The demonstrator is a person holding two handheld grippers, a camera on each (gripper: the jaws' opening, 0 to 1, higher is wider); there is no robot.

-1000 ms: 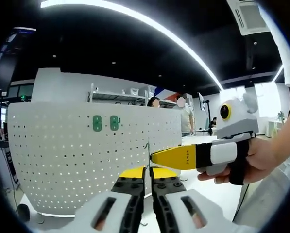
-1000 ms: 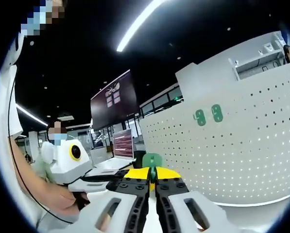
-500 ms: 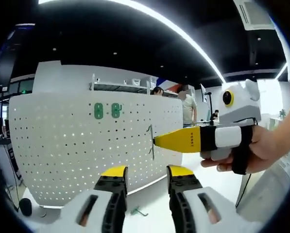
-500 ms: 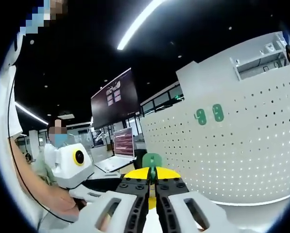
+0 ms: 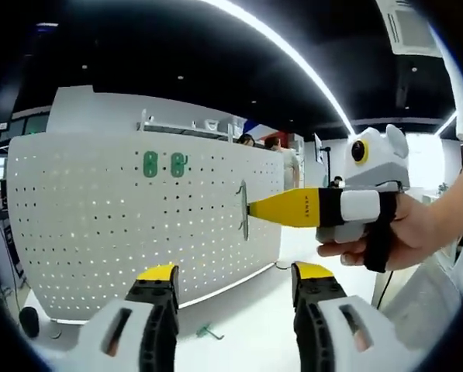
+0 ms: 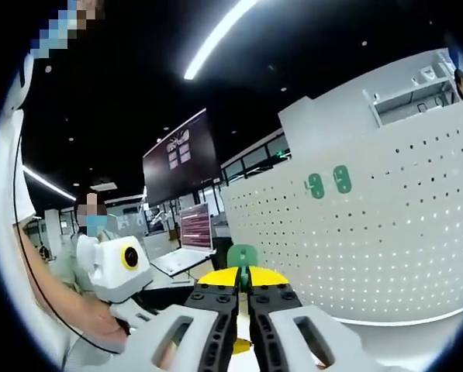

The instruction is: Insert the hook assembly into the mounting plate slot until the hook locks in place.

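Standing at nine o'clock in the left gripper view, the curved white perforated pegboard panel [image 5: 130,225] carries two green mounted hook plates [image 5: 163,163]. The left gripper [image 5: 233,283] is seen with jaws spread wide and empty. At three o'clock, the right gripper [image 5: 250,208] is clamped on the green-backed wire hook assembly [image 5: 243,209], held just before the panel; the assembly [image 6: 242,256] is seen pinched at six o'clock in the right gripper view.

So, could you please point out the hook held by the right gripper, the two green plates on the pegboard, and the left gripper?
hook [image 5: 243,209], left gripper view, its thin upright body.
green plates [image 5: 163,164], left gripper view, inner edge of the pair.
left gripper [image 5: 235,275], left gripper view, between its tips.
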